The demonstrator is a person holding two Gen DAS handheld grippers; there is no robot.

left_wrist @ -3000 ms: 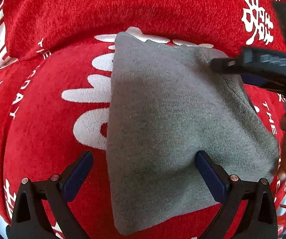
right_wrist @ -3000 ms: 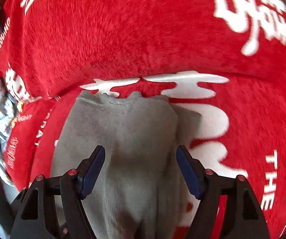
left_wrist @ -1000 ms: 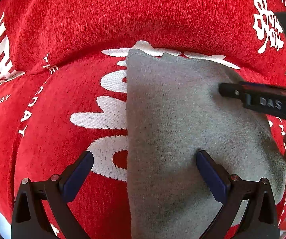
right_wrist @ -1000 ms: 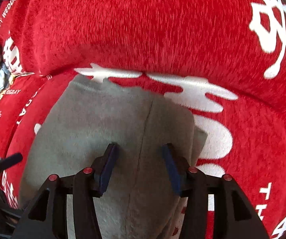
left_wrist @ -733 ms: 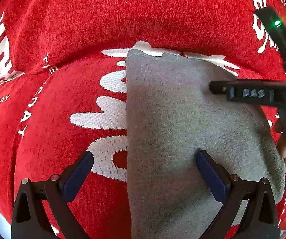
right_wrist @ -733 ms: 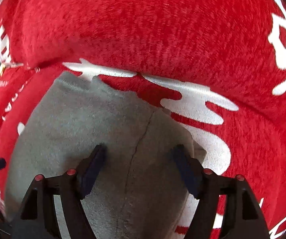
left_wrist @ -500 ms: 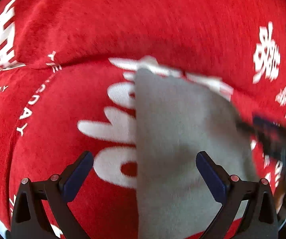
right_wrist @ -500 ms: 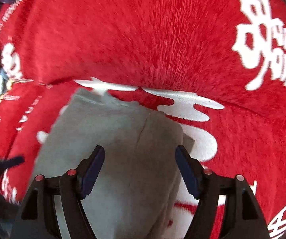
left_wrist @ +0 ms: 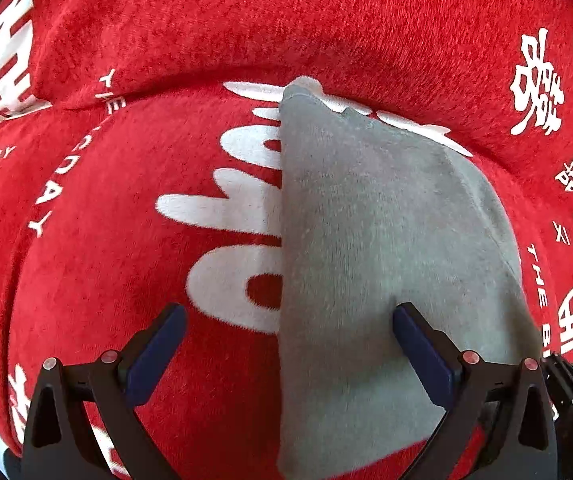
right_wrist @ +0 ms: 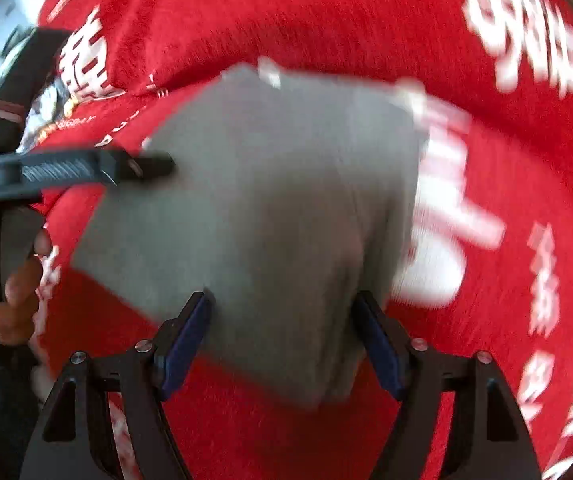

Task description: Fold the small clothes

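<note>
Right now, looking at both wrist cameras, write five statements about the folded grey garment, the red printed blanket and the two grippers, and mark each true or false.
1. The folded grey knit garment lies on the red fleece blanket with white lettering. True.
2. The left gripper is clamped shut on the garment. False: its jaws stand wide open, holding nothing.
3. The right gripper has its jaws open, with the garment's near end showing between them. True.
4. The garment is spread out flat in one layer. False: it is folded, with layered edges along one side.
5. The blanket is plain blue. False: it is red with white print.
</note>
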